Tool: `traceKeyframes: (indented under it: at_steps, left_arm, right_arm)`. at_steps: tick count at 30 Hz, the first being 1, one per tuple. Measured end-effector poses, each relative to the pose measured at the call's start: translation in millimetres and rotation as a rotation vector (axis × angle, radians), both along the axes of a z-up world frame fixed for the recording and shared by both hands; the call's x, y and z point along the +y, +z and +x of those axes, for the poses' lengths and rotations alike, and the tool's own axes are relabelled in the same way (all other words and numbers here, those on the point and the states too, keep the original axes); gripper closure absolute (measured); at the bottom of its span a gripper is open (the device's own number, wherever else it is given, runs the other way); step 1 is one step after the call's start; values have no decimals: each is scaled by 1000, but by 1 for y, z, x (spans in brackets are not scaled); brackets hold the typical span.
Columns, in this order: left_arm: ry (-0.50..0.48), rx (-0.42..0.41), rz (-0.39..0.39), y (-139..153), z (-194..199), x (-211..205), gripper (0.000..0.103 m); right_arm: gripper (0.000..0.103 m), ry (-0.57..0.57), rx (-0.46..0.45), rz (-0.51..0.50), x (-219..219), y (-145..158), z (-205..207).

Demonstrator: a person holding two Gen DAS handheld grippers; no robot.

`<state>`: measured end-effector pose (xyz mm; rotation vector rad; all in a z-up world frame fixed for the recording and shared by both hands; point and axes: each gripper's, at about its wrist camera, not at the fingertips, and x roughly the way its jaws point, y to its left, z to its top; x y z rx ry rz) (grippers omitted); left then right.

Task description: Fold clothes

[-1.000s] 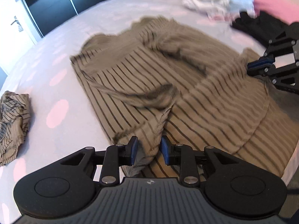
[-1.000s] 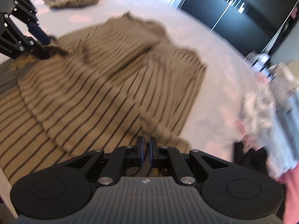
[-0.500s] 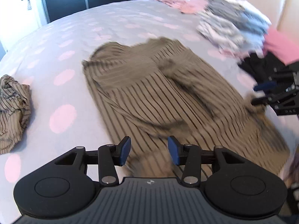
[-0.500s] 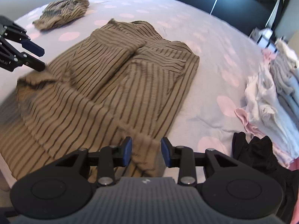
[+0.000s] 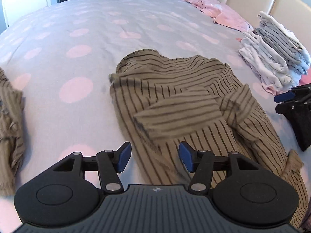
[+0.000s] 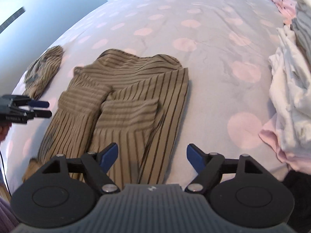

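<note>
A brown striped shirt [image 5: 194,104] is lying flat on the bed [image 5: 116,29], close to the near edge. Both of its sleeves are lying folded in across its middle. The collar end is pointing toward the far side of the bed, and the bottom end is reaching the near edge. The bed cover is pale with pink dots.

The left gripper [image 5: 154,158] is hanging just above the bottom part of the shirt. Its jaws are spread wide and are holding nothing. The blue pads [image 5: 122,157] are sitting apart, with the shirt showing between them.

The right gripper [image 6: 151,155] is hanging over the right side of the shirt's bottom end. Its jaws are spread wide too, and nothing is in them. One pad is over the shirt and the other is over the bare bed cover.

Another striped cloth [image 6: 42,69] is lying bunched up near the left edge of the bed, well apart from the shirt. A pile of folded clothes [image 5: 272,52] in white and gray is sitting toward the right side of the bed. A pink cloth [image 5: 219,11] is lying at the far right corner. Something black [image 5: 301,126] is lying by the right edge, near the right gripper.
</note>
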<state>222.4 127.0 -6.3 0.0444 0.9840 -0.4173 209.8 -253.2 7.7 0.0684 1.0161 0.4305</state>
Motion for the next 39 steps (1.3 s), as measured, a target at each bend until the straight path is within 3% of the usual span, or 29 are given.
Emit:
traceKeyframes:
  at_steps: [6,14,20,24,27,30,32,34,36,39]
  left_arm:
    - [-173,-22,-25,6,-3,-18,52]
    - [-419,-9,-52,20,-55,-17,52]
    - [-549,39,35,3,-95,-24,52]
    - [-609,59,105,-13,-109,-33,53]
    - [-611,65,133,-19,-113,-34,54]
    - [-590,83,139,-23,-115,-34,63]
    - [-601,80,135,-21,-119,-35,78]
    - [-617,70,142,-18,-123,-35,86]
    - [-639,58,153,-13,-130,-37,95]
    - [-648,13,166,-5,-139,-38,98]
  right_arm:
    - [24,98,-11,-8,7,-1,-3]
    - [35,468,-65,-16,22,5,-56]
    - [49,630,-43,-66,33,-1,-84]
    - [52,674,-24,-118,41,-12,-93]
    - [61,685,-6,-146,45,-21,-99]
    - [70,698,11,-167,47,-29,-106]
    - [81,712,19,-177,47,-33,-111]
    - [94,726,8,-189,47,-31,-118]
    - [96,751,-10,-198,49,-28,-126]
    - [97,788,-57,-230,53,-21,-139]
